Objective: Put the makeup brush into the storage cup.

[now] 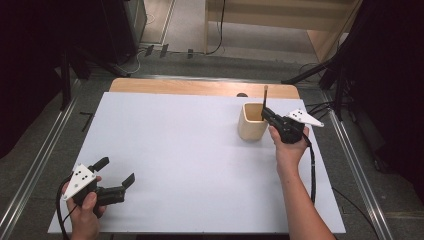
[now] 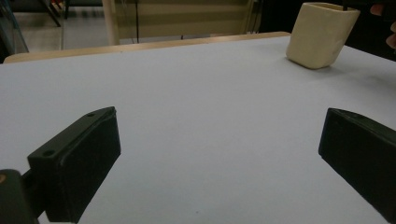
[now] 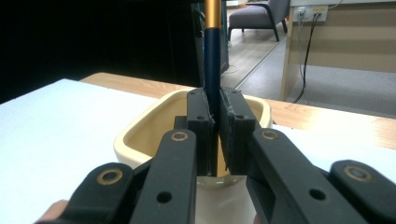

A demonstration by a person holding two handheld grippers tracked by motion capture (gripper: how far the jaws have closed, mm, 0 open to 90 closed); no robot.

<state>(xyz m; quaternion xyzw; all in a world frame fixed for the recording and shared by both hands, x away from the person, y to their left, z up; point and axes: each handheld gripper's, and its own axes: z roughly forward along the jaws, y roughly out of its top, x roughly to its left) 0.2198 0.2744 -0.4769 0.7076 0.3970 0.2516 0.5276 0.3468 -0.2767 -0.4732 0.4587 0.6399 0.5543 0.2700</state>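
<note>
Right gripper [image 1: 268, 116] clamped on dark stick with gold band [image 3: 212, 56], upright over cream cup [image 1: 251, 127]; lower end inside cup mouth. Release judged pending. Left gripper [image 1: 117, 172] jaws wide, empty, well apart from cup. White tabletop [image 1: 175, 150] otherwise bare.

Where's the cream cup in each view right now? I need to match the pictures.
High view: cream cup at right of centre, near the table's far edge.
Left gripper view: top right corner.
Right gripper view: centre, behind the closed jaws.
Shared landmark: the table's wooden far edge.
</note>
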